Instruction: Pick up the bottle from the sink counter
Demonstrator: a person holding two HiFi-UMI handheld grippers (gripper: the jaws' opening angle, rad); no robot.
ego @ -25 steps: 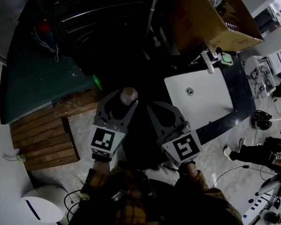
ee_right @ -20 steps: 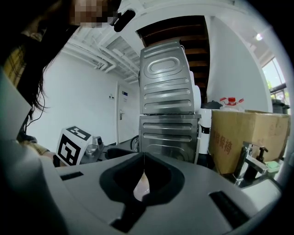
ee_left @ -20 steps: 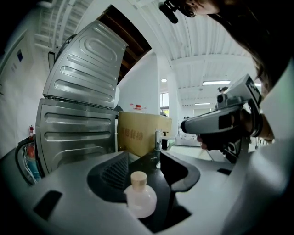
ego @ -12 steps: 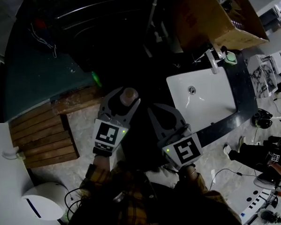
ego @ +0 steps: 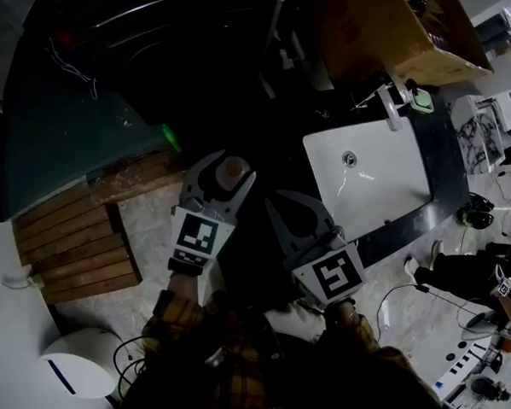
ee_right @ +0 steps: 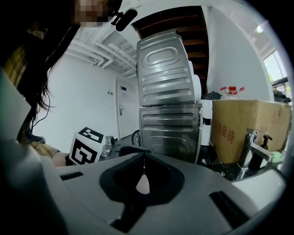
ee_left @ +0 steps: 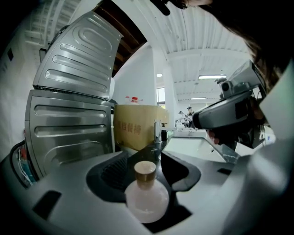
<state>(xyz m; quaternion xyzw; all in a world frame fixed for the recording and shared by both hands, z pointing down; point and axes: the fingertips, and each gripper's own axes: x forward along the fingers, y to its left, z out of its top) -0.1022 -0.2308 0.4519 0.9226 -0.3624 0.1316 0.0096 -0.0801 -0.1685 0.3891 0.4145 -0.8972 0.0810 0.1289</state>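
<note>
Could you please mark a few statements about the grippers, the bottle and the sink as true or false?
1. The left gripper has a bottle between its jaws. True; those jaws have just been opening.
2. The bottle has no cap. False: a tan cap sits on its neck.
3. The right gripper has its jaws together, holding nothing. True.
4. The white sink lies on the left gripper's side. False: it lies on the right gripper's side, at the head view's right.
</note>
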